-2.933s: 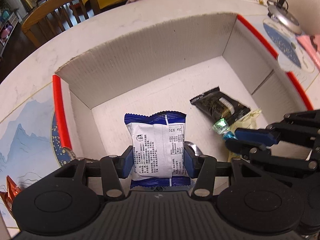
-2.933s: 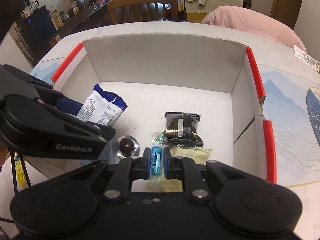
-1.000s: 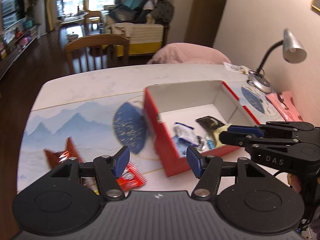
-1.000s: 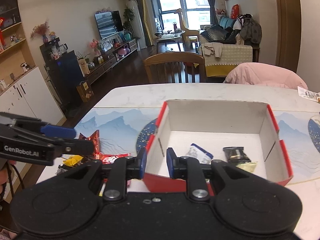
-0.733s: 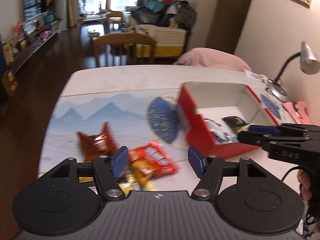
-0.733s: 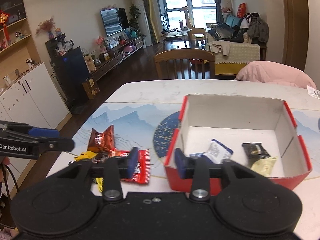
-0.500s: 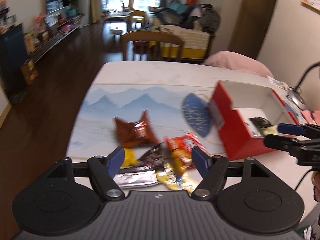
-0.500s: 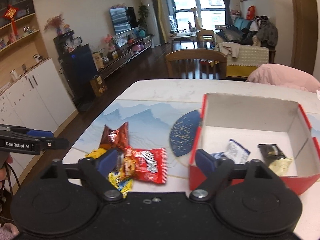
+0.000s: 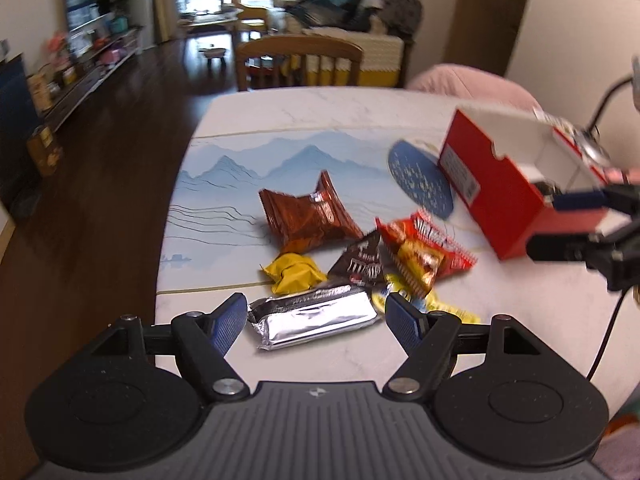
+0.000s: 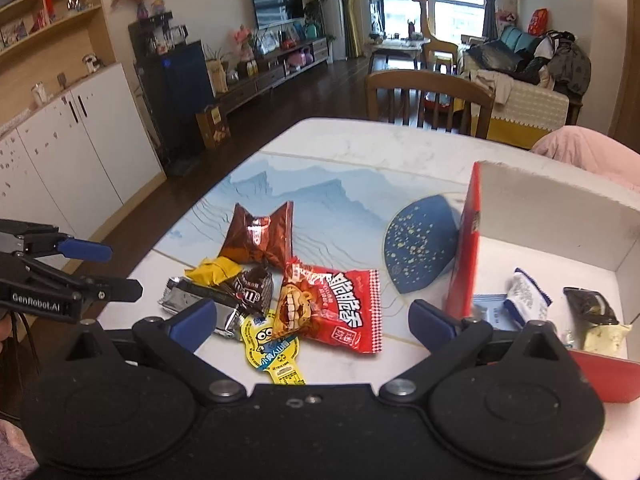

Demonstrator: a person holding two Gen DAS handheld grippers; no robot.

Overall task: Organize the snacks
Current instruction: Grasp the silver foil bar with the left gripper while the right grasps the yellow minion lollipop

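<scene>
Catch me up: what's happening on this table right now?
A person with a handheld gripper in each hand is sorting snacks into a red box. A few packets already lie inside it, including a blue-and-white packet and a black one. Both grippers are empty and face the loose pile on the table. The left gripper is open around a silver foil bar without pressing on it. The right gripper, jaws opening, hangs over a red snack bag and a yellow cartoon packet.

white marble table [image 10: 400, 140], blue mountain-print mat [image 10: 320, 200], heap of snack packets [image 10: 280, 292], red box [image 10: 464, 256]
</scene>
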